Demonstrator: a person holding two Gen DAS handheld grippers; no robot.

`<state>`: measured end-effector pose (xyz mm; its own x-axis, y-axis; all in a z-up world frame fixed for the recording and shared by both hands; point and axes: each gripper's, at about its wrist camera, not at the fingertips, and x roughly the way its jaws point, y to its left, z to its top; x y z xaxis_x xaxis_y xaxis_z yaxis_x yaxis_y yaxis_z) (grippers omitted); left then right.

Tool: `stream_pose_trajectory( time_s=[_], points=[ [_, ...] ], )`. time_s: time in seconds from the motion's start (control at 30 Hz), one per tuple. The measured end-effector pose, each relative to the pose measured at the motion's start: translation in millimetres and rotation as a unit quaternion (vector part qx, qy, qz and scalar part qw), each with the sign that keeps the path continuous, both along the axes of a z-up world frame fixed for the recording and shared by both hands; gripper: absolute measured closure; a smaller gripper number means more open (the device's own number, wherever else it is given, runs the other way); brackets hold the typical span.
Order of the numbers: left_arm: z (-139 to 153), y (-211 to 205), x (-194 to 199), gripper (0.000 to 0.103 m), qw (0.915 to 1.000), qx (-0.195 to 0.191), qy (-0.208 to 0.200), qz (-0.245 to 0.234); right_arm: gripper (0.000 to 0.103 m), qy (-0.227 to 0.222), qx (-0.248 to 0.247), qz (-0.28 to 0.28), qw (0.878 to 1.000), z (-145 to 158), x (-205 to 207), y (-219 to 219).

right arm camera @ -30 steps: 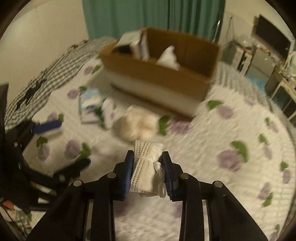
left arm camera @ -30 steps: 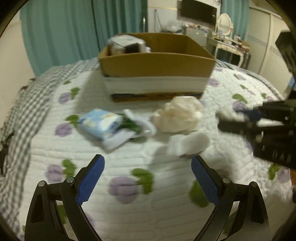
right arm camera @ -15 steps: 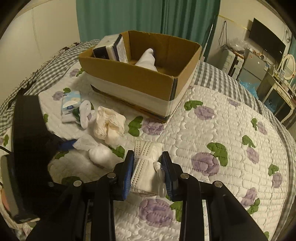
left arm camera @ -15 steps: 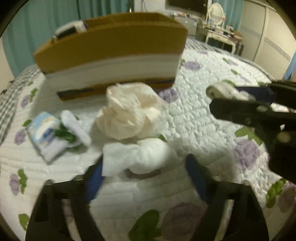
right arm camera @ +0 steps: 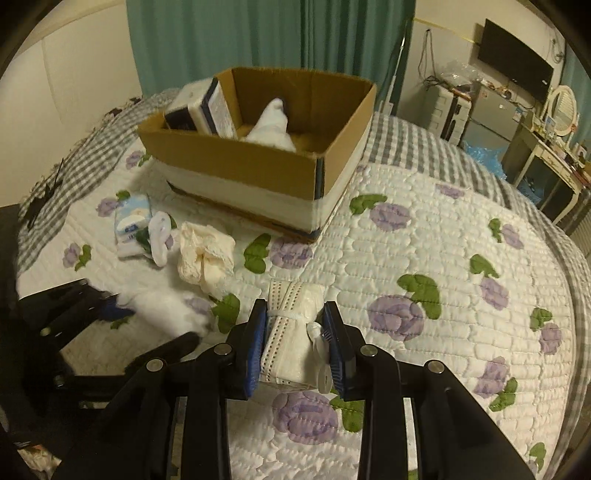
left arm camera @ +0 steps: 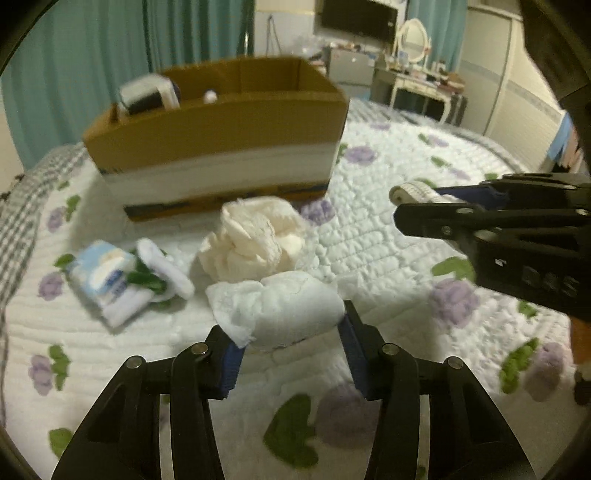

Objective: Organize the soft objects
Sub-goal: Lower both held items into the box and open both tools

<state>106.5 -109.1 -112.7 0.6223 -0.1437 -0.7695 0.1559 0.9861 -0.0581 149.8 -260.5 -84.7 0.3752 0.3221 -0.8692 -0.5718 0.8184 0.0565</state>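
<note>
My left gripper [left arm camera: 288, 332] is shut on a white rolled cloth [left arm camera: 284, 306] that lies on the quilt. My right gripper [right arm camera: 295, 332] is shut on a rolled white cloth with dotted trim [right arm camera: 290, 332] and holds it above the bed; it shows at the right of the left wrist view [left arm camera: 413, 192]. A cream crumpled cloth [left arm camera: 255, 240] lies just beyond the white roll. A blue-white tissue pack [left arm camera: 107, 280] and a white sock [left arm camera: 164, 266] lie to the left. The open cardboard box [right arm camera: 258, 166] stands behind, with a white cloth [right arm camera: 273, 125] and boxes inside.
The bed has a white quilt with purple flowers [right arm camera: 399, 317] and a grey checked cover [right arm camera: 74, 155] at its left. Teal curtains [right arm camera: 258, 33] hang behind. A dresser with a mirror [right arm camera: 561, 110] stands at the far right.
My left gripper moved forward to the white rolled cloth and closed on it. My right gripper kept its hold on the dotted roll.
</note>
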Motion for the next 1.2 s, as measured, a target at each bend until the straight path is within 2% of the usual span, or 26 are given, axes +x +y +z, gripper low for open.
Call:
stream_pose_trajectory(
  time_s=[0.13, 0.2, 0.37, 0.5, 0.67, 0.8, 0.93, 1.1, 1.2],
  points=[
    [29.3, 14.1, -20.3, 0.056, 0.9996, -0.009, -0.026, 0.004, 0.073, -0.01, 0.024, -0.019, 0.999, 27.3, -7.7, -2.1],
    [45.3, 19.1, -28.6, 0.056, 0.9993, 0.001, -0.037, 0.009, 0.073, -0.018, 0.033, -0.024, 0.999, 42.5, -14.6, -0.8],
    [90.4, 36.6, -51.4, 0.056, 0.9967, 0.006, -0.08, 0.008, 0.073, -0.06, 0.058, -0.027, 0.996, 90.6, -30.7, 6.6],
    [119.9, 45.3, -50.7, 0.056, 0.9935, 0.013, -0.113, 0.004, 0.073, -0.088, 0.092, -0.037, 0.991, 133.0, -25.9, 10.9],
    [155.0, 59.8, -30.5, 0.056, 0.9889, 0.018, -0.148, 0.004, 0.073, -0.116, 0.106, -0.036, 0.987, 161.7, 2.0, 33.4],
    [164.3, 62.7, 8.8, 0.056, 0.9865, 0.027, -0.162, 0.004, 0.073, -0.124, 0.115, -0.042, 0.985, 163.7, 40.3, 51.8],
    [154.7, 64.7, 69.4, 0.056, 0.9894, 0.014, -0.145, 0.001, 0.073, -0.12, 0.129, -0.056, 0.983, 149.3, 86.2, 60.3],
    [125.6, 56.8, 139.5, 0.056, 0.9923, 0.023, -0.121, -0.003, 0.073, -0.095, 0.136, -0.068, 0.984, 107.6, 145.8, 69.3],
    [110.0, 52.8, 161.7, 0.056, 0.9925, 0.037, -0.116, -0.004, 0.073, -0.079, 0.133, -0.067, 0.986, 79.0, 170.5, 80.0]
  ],
)
